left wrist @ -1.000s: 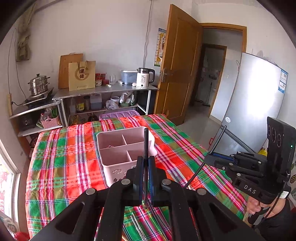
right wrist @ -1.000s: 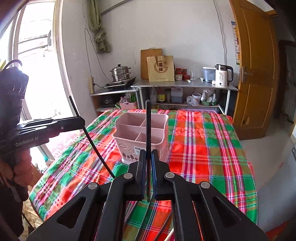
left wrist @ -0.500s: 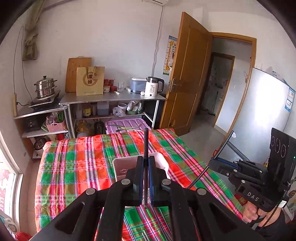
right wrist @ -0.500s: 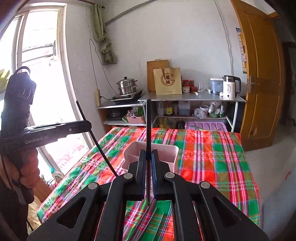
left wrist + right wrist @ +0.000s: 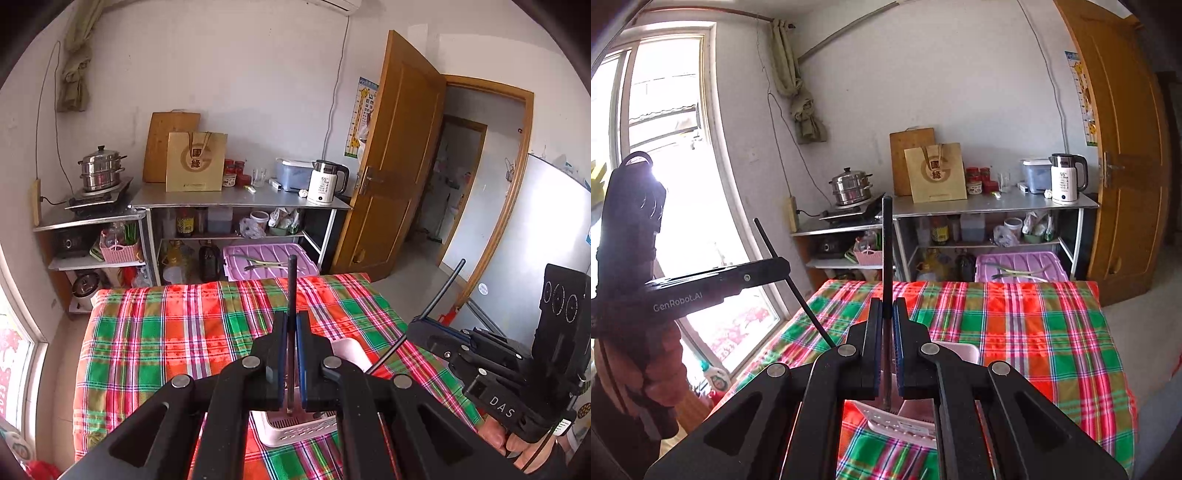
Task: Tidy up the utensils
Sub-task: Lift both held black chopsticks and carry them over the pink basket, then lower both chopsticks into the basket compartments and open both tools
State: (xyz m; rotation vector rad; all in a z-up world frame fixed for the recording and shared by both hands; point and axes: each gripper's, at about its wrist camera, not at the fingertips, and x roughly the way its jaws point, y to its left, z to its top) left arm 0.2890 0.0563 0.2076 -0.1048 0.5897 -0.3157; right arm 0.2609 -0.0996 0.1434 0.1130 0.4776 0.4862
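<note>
Between the left gripper's (image 5: 291, 354) closed fingers stands a black chopstick (image 5: 291, 295); the right gripper (image 5: 886, 354) pinches another chopstick (image 5: 886, 258) likewise. Below both sits the pink utensil caddy (image 5: 303, 432) on the plaid counter (image 5: 166, 332), mostly hidden. Blind lowering could strike a divider and tip the caddy.
</note>
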